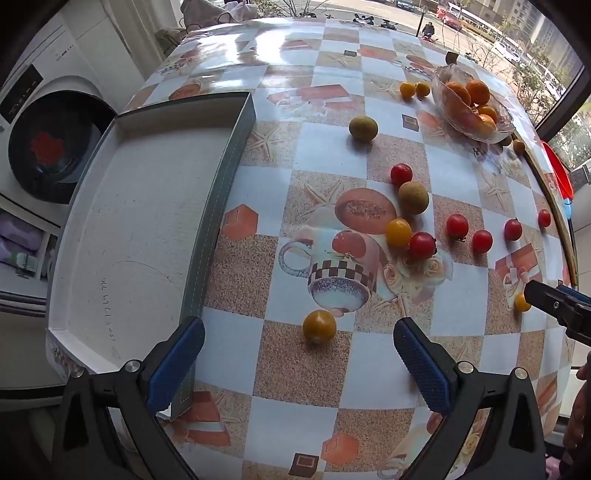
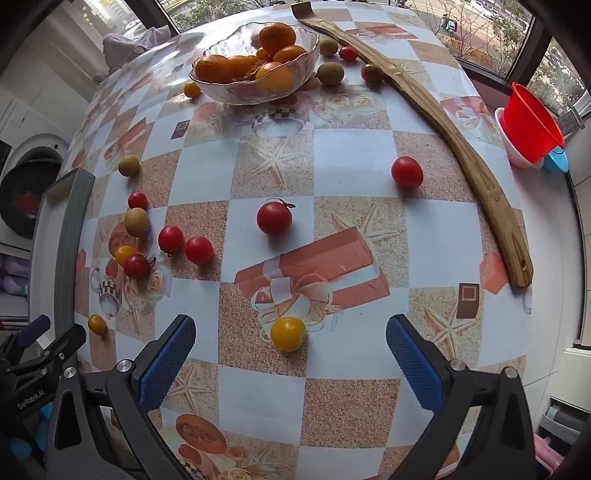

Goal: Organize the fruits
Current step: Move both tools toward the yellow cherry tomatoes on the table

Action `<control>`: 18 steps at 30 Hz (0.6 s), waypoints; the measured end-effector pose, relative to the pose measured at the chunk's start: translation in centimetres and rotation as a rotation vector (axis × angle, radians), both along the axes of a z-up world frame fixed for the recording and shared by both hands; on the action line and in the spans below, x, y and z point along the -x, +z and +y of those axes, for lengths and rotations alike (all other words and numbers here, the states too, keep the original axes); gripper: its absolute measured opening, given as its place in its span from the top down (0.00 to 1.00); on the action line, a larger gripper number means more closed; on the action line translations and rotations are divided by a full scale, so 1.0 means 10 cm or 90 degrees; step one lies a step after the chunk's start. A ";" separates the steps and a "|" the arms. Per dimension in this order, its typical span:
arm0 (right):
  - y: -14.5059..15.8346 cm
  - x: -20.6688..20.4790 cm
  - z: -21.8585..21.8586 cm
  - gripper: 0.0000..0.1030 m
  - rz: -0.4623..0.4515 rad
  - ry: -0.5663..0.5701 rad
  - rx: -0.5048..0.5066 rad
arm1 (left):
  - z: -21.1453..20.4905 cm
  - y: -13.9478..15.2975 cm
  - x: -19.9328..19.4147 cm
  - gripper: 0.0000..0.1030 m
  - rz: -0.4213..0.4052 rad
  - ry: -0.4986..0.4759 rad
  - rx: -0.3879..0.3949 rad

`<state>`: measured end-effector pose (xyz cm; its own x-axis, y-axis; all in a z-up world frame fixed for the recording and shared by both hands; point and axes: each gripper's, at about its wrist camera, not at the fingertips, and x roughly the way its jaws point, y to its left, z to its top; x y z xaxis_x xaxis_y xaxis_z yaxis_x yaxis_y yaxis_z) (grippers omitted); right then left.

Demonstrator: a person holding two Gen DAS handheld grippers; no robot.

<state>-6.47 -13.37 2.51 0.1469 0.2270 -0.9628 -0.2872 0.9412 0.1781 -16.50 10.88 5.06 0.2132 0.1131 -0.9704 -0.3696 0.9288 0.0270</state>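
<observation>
On the table (image 2: 351,162) my left gripper (image 1: 299,345) and right gripper (image 2: 291,341) gaped empty; tray (image 1: 140,206) bare, tomatoes (image 2: 274,218) scattered, sorting barely begun.

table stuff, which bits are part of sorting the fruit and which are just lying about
Part of the job:
- yellow tomatoes, e.g.
- red tomatoes, e.g.
- brownish-green round fruits, e.g.
- glass bowl of oranges
- empty tray
- left gripper and right gripper, both open

Just lying about:
- wooden stick
- red cup
- washing machine
</observation>
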 end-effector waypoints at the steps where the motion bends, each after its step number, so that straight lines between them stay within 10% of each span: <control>1: 0.00 0.00 0.01 0.00 0.000 0.003 0.002 | 0.00 0.00 0.00 0.00 0.000 0.002 -0.001; 18: -0.11 -0.04 0.00 0.00 0.012 0.017 0.010 | -0.05 -0.13 -0.01 0.00 0.021 0.014 -0.009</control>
